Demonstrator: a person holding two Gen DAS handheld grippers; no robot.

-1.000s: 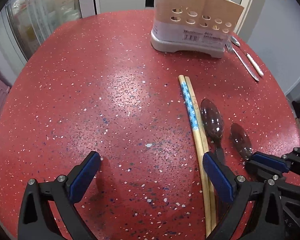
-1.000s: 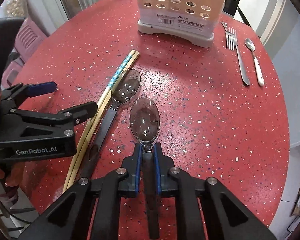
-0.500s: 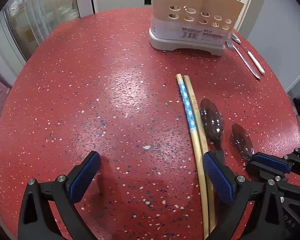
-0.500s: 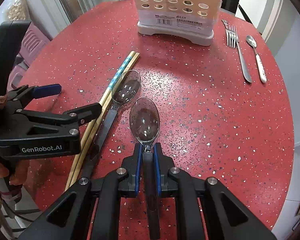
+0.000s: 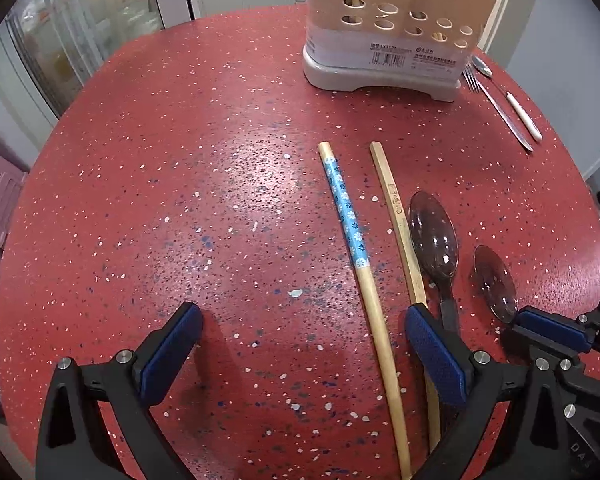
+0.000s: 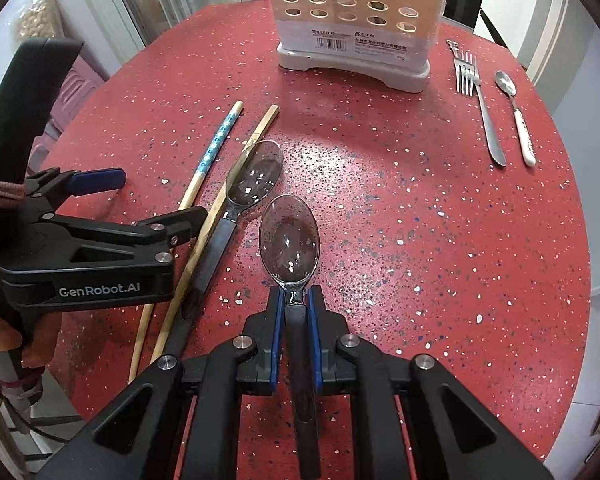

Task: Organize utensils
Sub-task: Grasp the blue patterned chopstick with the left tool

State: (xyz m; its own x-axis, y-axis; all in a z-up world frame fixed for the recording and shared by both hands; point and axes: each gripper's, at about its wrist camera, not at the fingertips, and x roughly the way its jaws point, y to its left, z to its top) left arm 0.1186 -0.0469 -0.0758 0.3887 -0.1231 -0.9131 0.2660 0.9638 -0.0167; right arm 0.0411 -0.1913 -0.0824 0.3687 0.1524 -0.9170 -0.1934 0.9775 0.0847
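Black right tool tilts steeply down, clamping the spoon.

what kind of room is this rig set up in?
Probably a home kitchen or dining corner. A round red speckled table carries a cutlery holder, chopsticks, a fork and spoons; what looks like a glass-fronted cabinet stands behind.

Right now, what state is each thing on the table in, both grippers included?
Right gripper: shut on dark spoon's handle.
Left gripper: open, straddling patterned chopstick.
Plain chopstick: flat, apart from its mate.
Second dark spoon: flat, bowl up.
Utensil holder: upright.
Fork, white-handled spoon: flat beside holder.
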